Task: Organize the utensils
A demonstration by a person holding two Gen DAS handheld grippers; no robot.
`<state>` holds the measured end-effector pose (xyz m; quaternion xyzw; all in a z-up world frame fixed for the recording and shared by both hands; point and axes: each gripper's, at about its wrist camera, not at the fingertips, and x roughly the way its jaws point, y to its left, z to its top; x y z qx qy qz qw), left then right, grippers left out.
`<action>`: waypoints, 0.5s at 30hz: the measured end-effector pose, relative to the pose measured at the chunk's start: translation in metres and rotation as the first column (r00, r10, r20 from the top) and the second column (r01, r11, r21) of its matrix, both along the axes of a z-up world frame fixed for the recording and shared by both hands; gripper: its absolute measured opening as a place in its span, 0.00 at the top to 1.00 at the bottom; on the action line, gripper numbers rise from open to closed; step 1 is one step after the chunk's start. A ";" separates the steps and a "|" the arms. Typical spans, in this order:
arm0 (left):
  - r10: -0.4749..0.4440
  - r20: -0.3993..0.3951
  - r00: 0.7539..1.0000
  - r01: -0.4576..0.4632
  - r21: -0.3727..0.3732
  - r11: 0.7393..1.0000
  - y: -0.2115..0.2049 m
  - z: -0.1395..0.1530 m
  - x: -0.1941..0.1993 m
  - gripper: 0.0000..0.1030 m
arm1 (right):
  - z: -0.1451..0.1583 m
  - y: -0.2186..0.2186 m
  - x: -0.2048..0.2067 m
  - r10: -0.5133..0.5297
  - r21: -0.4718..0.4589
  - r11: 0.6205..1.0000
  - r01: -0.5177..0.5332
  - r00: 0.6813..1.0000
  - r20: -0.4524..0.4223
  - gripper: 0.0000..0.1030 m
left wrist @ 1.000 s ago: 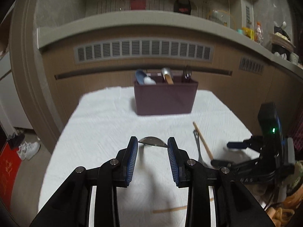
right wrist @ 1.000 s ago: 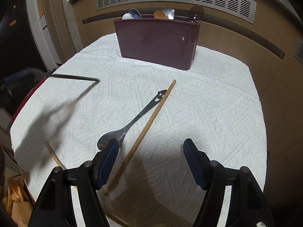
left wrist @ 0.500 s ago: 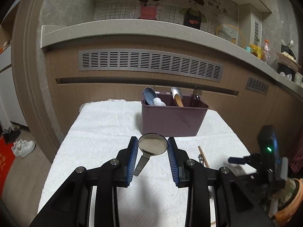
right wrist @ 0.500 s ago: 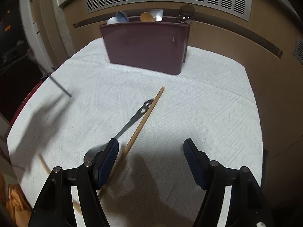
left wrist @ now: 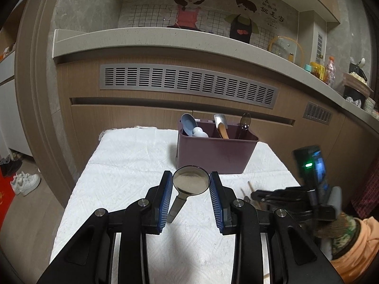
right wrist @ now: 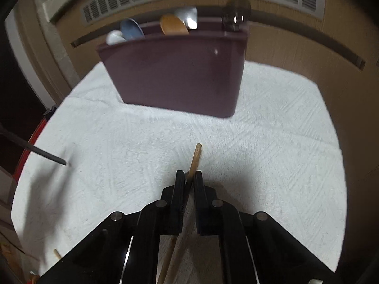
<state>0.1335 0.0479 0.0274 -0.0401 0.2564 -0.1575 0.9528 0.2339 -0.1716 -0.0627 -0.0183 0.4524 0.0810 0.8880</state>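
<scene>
Right wrist: your right gripper (right wrist: 188, 183) is clamped on wooden chopstick (right wrist: 195, 159), light, stiff, thin; grip mid-length. Left gripper (left wrist: 190, 185) pinches metal spoon (left wrist: 191, 182) by bowl, slippery; holder (left wrist: 216, 152) ahead.

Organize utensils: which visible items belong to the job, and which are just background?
Job:
- metal spoon, held in left tongs
- wooden chopstick, held in right tongs
- purple caddy

Background:
- white shoes
- glass lid
- bottles

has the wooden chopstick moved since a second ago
Yes. The wooden chopstick lay flat beside the spoon; now the right tongs grip it, its tip pointing toward the maroon caddy.
</scene>
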 end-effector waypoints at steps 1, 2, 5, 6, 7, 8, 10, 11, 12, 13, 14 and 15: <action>-0.002 -0.001 1.000 0.002 0.000 1.000 -0.001 0.001 -0.001 0.68 | 0.008 0.001 -0.007 0.012 0.004 1.000 -0.012 1.000 0.019 0.93; -0.005 -0.001 1.000 0.005 -0.001 1.000 -0.003 0.001 -0.003 0.68 | 0.019 0.002 -0.016 0.028 0.009 1.000 -0.028 0.998 0.048 0.94; -0.019 -0.001 1.000 0.019 -0.004 1.000 -0.007 0.006 -0.007 0.68 | 0.042 0.005 -0.036 0.054 0.006 0.998 -0.055 0.993 0.108 0.94; -0.025 0.001 1.000 0.025 -0.006 1.000 -0.009 0.009 -0.009 0.68 | 0.051 0.005 -0.043 0.061 0.007 0.998 -0.063 0.990 0.130 0.95; -0.031 0.005 1.000 0.031 -0.006 1.000 -0.011 0.011 -0.011 0.68 | 0.058 0.006 -0.049 0.068 0.008 0.998 -0.070 0.987 0.148 0.95; -0.034 0.010 0.999 0.034 -0.005 0.999 -0.012 0.014 -0.012 0.68 | 0.066 0.006 -0.055 0.072 0.010 0.997 -0.075 0.983 0.170 0.95; -0.041 0.026 0.999 0.041 -0.001 0.999 -0.016 0.022 -0.017 0.68 | 0.082 0.003 -0.066 0.082 0.017 0.996 -0.088 0.974 0.210 0.95; -0.044 0.038 0.998 0.044 0.002 0.999 -0.018 0.026 -0.020 0.68 | 0.091 0.003 -0.072 0.088 0.021 0.995 -0.096 0.968 0.234 0.95; -0.047 0.045 0.998 0.047 0.004 0.999 -0.019 0.030 -0.022 0.68 | 0.096 0.001 -0.075 0.092 0.023 0.995 -0.100 0.964 0.250 0.95; -0.049 0.051 0.997 0.049 0.005 0.999 -0.020 0.033 -0.025 0.68 | 0.103 0.001 -0.079 0.096 0.021 0.994 -0.106 0.958 0.270 0.95; -0.050 0.055 0.997 0.050 0.004 0.999 -0.021 0.035 -0.026 0.68 | 0.109 0.001 -0.083 0.101 0.020 0.994 -0.111 0.953 0.287 0.95; -0.052 0.059 0.997 0.052 0.004 0.999 -0.022 0.039 -0.028 0.68 | 0.113 0.000 -0.085 0.101 0.021 0.993 -0.113 0.948 0.301 0.95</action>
